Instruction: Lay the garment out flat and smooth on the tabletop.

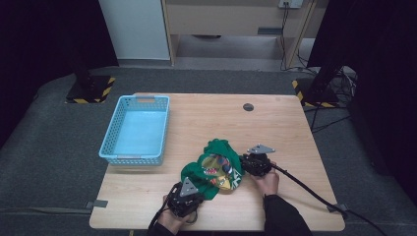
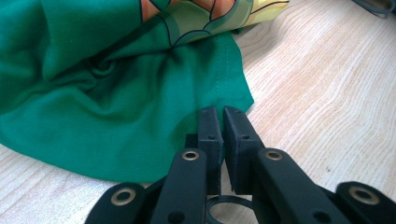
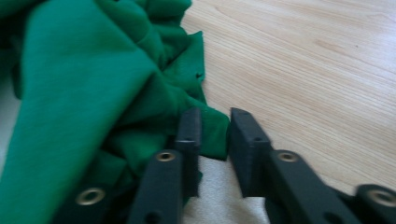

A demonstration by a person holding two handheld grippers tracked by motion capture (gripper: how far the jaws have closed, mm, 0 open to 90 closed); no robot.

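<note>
claw point(image 3: 214, 123) | jaws astride green cloth point(image 3: 84, 79) edge | wooden table point(image 3: 303, 70)

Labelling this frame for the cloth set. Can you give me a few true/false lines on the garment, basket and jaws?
1. The green garment lies in the blue basket. False: it lies crumpled on the wooden table, right of the basket, which holds nothing.
2. The left gripper has its jaws closed on the garment's edge. True.
3. The right gripper has its jaws pressed flat together with no gap. False: a gap shows, with a fold of green cloth between them.
4. The garment has a yellow and orange print. True.
5. Both grippers are at the table's far edge. False: they sit near the person's side.
</note>
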